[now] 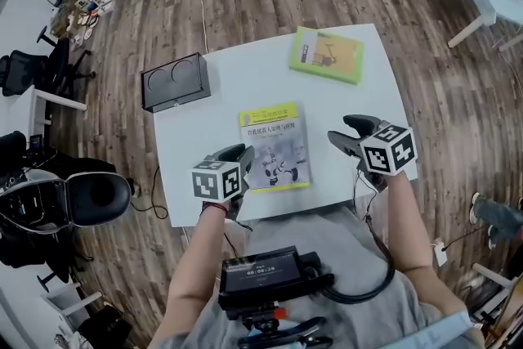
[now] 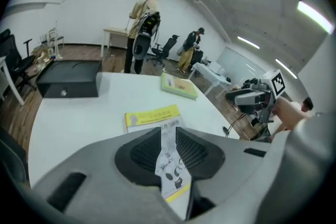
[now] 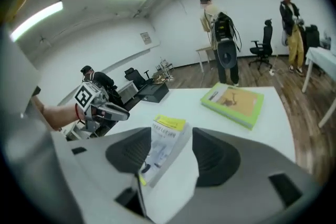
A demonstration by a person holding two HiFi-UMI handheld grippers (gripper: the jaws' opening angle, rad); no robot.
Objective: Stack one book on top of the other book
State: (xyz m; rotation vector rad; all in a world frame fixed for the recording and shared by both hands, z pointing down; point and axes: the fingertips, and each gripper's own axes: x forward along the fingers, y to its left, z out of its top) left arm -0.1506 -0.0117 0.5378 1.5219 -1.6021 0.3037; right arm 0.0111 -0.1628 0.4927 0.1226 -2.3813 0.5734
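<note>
At the near edge of the desk (image 1: 245, 82), the left gripper (image 2: 168, 136) has its jaws only a narrow slit apart and clamps nothing. The white and yellow book (image 1: 274, 146) shows through that slit and lies flat just to the gripper's right. The right gripper (image 3: 172, 136) is on the book's other side with its jaws wide apart and empty. Both grippers seem to hang a little above the desk, though the steep head view makes that hard to judge. The green book (image 1: 327, 54) lies flat near the far right corner, well apart from the first book. A black box (image 1: 174, 81) sits at the far left edge.
</note>
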